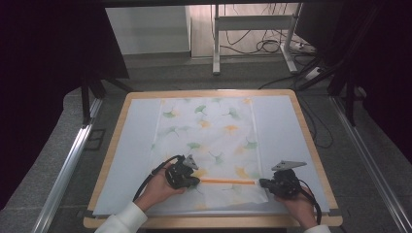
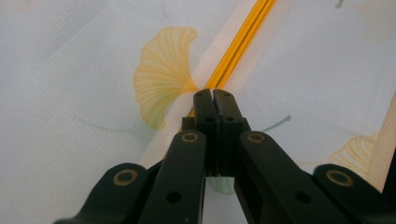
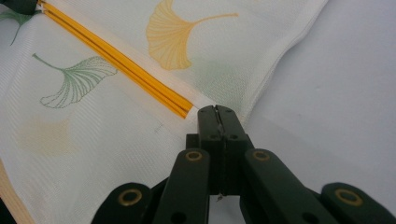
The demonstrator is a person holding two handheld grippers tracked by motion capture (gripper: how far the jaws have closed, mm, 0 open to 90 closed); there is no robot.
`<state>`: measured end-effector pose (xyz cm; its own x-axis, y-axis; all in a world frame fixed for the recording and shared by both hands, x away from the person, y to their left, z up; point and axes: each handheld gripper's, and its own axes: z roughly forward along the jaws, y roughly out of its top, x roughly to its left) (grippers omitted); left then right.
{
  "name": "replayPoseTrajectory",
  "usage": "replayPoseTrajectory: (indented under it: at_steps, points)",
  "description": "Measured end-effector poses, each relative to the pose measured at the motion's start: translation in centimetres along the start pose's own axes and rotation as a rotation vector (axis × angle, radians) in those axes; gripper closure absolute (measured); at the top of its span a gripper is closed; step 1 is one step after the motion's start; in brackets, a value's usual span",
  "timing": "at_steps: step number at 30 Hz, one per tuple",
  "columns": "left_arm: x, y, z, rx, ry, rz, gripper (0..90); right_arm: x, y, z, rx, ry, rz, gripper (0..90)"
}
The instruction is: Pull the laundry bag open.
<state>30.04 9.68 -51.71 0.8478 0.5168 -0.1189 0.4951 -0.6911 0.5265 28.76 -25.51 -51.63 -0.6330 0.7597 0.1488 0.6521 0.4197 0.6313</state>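
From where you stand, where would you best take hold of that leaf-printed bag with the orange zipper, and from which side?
By the two ends of the orange zipper, coming in low from left and right. The ginkgo-print mesh bag lies flat and limp, so only that stiffer seam gives the jaws something to pinch. The left gripper and right gripper sit closed at those ends now.

Place: a lab or recording studio
Surface: wooden surface (image 1: 311, 141) under a pale sheet
Surroundings: black curtains (image 1: 43, 73) either side, metal rails (image 1: 68, 165) on grey carpet
Background: loose cables (image 1: 265, 46) beneath a metal-legged desk (image 1: 252, 22)
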Motion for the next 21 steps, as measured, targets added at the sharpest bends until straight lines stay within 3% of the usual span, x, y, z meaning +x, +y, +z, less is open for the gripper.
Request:
replayPoseTrajectory:
  at_steps: [5, 21]
  points:
    - [0.0, -0.4, 0.0, -0.022, 0.001, -0.021, 90.0, 0.0, 0.0, 0.0, -0.001, 0.001, 0.000, 89.8]
    - [0.9, -2.2, -1.3, -0.016, 0.035, -0.053, 90.0, 0.0, 0.0, 0.0, 0.002, 0.000, -0.008, 89.8]
